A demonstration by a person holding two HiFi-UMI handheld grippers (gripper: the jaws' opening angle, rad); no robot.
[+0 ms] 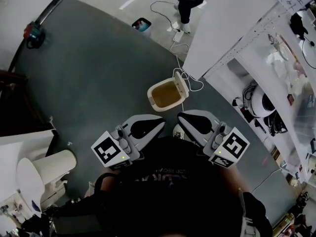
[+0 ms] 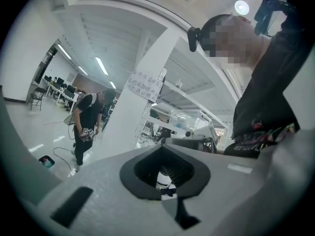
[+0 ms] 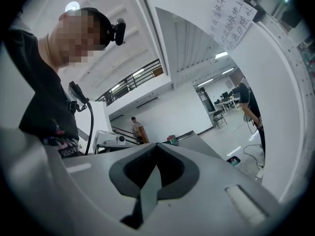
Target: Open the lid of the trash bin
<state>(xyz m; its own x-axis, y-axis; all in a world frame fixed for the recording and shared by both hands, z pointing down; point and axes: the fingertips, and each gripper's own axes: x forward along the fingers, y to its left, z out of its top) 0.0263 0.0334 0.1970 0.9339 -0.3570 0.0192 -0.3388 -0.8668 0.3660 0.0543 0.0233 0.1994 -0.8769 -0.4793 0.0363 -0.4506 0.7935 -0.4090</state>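
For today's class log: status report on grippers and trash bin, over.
Left gripper, right gripper: jaws shut, empty. Trash bin lid stands open. White cable beside bin.

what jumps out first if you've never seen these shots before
The small white trash bin with a tan inside sits mid-frame on the grey floor in the head view, its lid standing open on the right side. Just below it, the left gripper and right gripper are side by side near the wearer's body, both shut and empty. A person in dark clothes stands at the top edge.
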